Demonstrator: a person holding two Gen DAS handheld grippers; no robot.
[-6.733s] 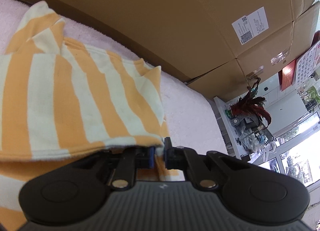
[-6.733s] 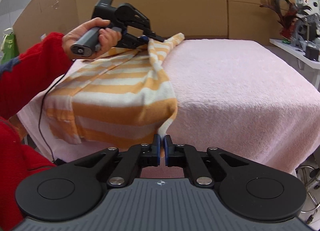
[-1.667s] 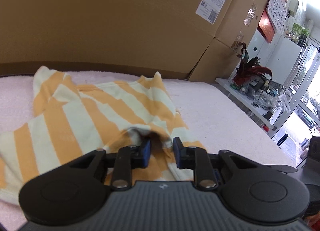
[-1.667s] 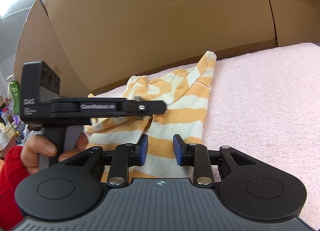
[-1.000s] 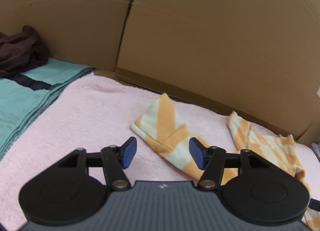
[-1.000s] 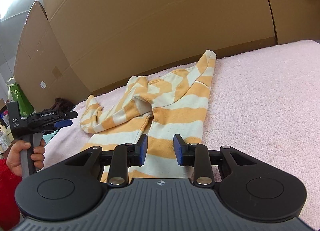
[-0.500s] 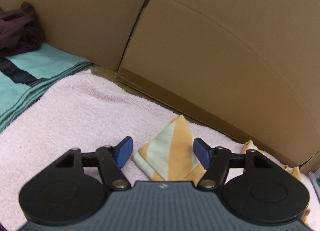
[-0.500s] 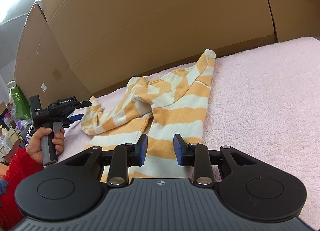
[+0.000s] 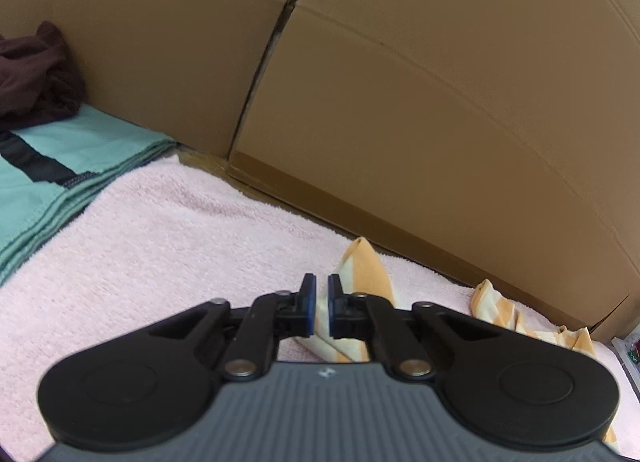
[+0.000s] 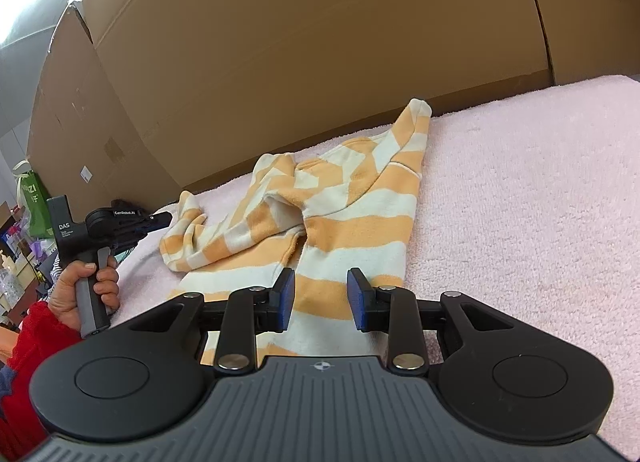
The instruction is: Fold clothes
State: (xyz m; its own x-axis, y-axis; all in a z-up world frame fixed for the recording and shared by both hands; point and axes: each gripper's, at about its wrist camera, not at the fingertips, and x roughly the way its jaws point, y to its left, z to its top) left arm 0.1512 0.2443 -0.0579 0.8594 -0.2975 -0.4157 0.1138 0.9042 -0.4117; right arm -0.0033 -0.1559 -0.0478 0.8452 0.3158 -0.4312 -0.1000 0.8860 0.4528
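We held the left gripper (image 9: 319,304) clenched on the sleeve tip of the striped garment (image 10: 340,218), which stretched rightward across the bench (image 10: 520,202) beneath our released right gripper (image 10: 320,298).

Left hand-held gripper (image 9: 319,304) closes at sleeve tip

Wide apart a second ago, its jaws now stand nearly together at the striped garment's (image 10: 344,198) sleeve (image 9: 366,266), after dropping the raised cloth and swinging left.

Both grippers were black, with blue pads, silver pivot screws and grey ribbed housings: the right gripper (image 10: 321,299) and the left gripper (image 9: 319,310). The left one's body read "DAS". A red sleeve (image 10: 28,336) covered the wrist.
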